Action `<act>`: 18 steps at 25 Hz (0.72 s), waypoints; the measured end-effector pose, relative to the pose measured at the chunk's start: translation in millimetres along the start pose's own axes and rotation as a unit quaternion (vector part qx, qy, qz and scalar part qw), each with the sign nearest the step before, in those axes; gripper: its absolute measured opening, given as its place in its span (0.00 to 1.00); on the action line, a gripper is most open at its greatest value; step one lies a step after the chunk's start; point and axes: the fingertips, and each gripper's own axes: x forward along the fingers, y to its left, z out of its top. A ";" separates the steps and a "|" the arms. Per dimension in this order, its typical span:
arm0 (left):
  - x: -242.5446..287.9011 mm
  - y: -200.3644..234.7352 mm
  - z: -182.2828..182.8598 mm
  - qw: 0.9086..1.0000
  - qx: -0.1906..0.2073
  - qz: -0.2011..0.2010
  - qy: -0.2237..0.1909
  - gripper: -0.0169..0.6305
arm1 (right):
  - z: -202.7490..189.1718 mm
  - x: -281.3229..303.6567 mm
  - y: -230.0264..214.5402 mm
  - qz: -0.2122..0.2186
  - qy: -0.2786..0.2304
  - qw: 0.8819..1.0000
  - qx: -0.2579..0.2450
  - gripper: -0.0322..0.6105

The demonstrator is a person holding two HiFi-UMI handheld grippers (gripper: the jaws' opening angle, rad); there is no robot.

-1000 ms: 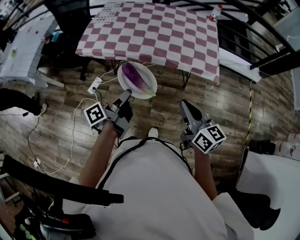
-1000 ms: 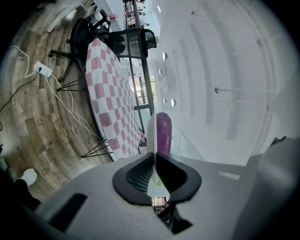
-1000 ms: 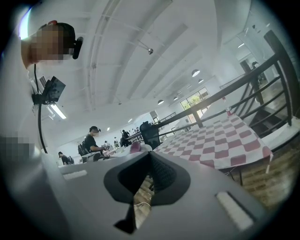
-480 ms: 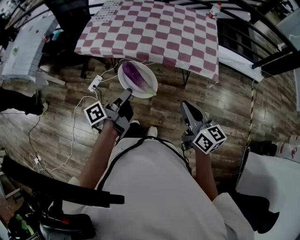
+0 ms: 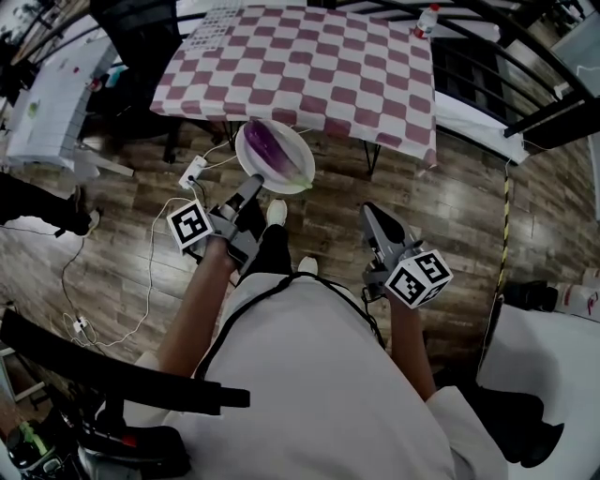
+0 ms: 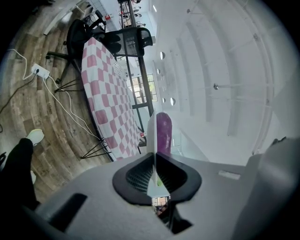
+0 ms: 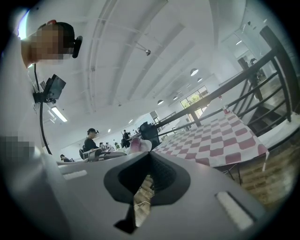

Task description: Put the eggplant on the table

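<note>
A purple eggplant (image 5: 267, 143) lies on a white plate (image 5: 292, 175) held in the air over the wooden floor, just short of the near edge of the pink-and-white checked table (image 5: 309, 66). My left gripper (image 5: 251, 184) is shut on the plate's near rim. In the left gripper view the plate (image 6: 152, 133) shows edge-on between the jaws of the left gripper (image 6: 153, 161), with the eggplant (image 6: 163, 133) standing beyond it. My right gripper (image 5: 372, 214) hangs to the right over the floor, shut and empty; the right gripper (image 7: 149, 157) looks toward the table (image 7: 215, 138).
A power strip (image 5: 190, 172) with white cables lies on the floor left of the plate. A black chair (image 5: 141, 37) stands at the table's left, black railings (image 5: 511, 56) at its right. A small bottle (image 5: 427, 23) sits at the table's far right corner. My shoe (image 5: 276, 212) is under the plate.
The person has stepped forward: a leg and shoe now show under the plate. The plate with the eggplant has come slightly closer to the table edge. The right gripper has barely moved.
</note>
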 end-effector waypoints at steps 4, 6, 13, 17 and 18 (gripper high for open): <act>7.9 -2.4 5.0 1.000 0.000 -0.005 0.005 0.07 | 1.0 4.8 -2.9 -0.004 -0.005 1.000 0.003 0.06; 11.6 -1.1 7.9 1.000 -0.002 -0.008 0.007 0.07 | 1.0 8.3 -5.0 -0.007 -0.007 1.000 0.003 0.06; 34.8 15.0 33.8 1.000 -0.008 -0.007 0.019 0.07 | 7.4 36.2 -22.1 -0.023 -0.009 1.000 0.003 0.06; 57.0 17.9 56.5 0.999 -0.013 -0.012 0.030 0.07 | 13.8 63.2 -32.3 -0.029 -0.007 1.000 0.003 0.06; 66.3 19.0 67.0 0.999 -0.013 -0.012 0.033 0.07 | 19.0 75.0 -36.6 -0.030 -0.006 1.000 0.003 0.06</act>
